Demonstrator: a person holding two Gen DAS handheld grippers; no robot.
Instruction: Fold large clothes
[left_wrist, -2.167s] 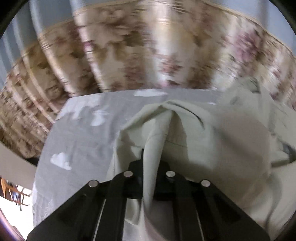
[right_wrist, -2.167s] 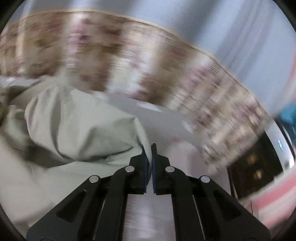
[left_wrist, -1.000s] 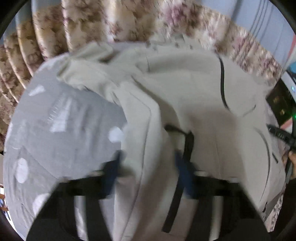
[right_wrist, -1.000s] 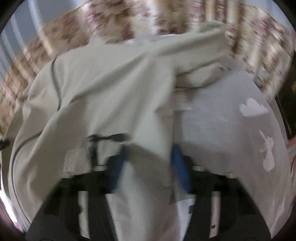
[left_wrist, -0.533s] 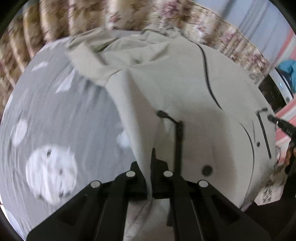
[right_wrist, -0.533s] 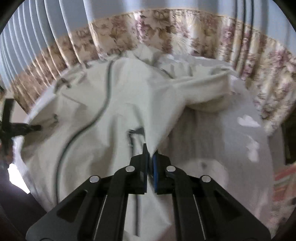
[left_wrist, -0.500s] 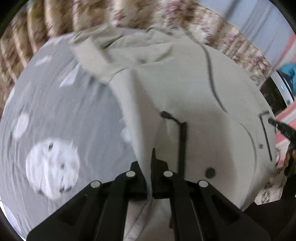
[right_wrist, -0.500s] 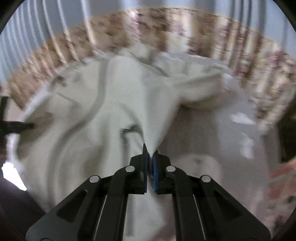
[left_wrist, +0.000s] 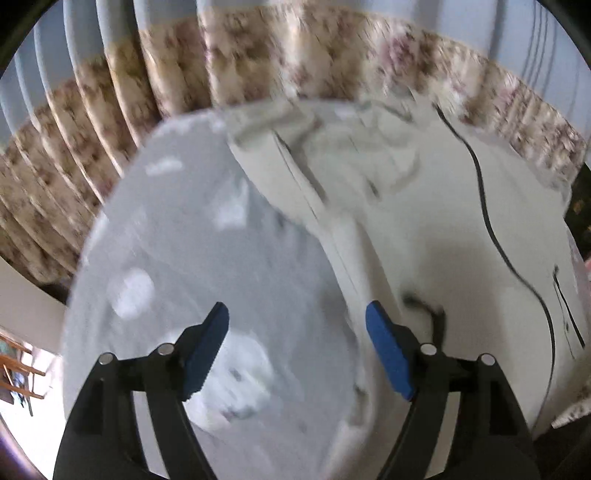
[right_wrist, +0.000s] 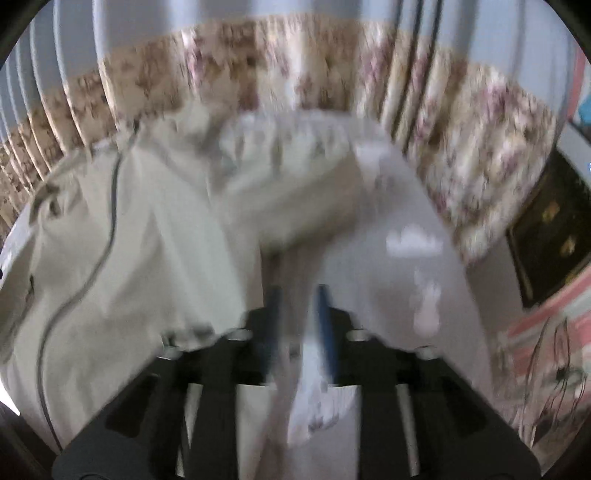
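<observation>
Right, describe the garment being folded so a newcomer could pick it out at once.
Start from the grey bedsheet printed with white clouds, in front of the floral curtain. Spread over the sheet's right part in the left wrist view lies the pale beige jacket. It is the only plain cream cloth there, and thin black piping curves across it.

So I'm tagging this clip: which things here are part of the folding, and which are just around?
Job:
- jacket
- left gripper, open, off the cloth
- right gripper, jaws just opening, nothing clearly held

Around:
- grey sheet
- floral curtain
- dark cabinet
</observation>
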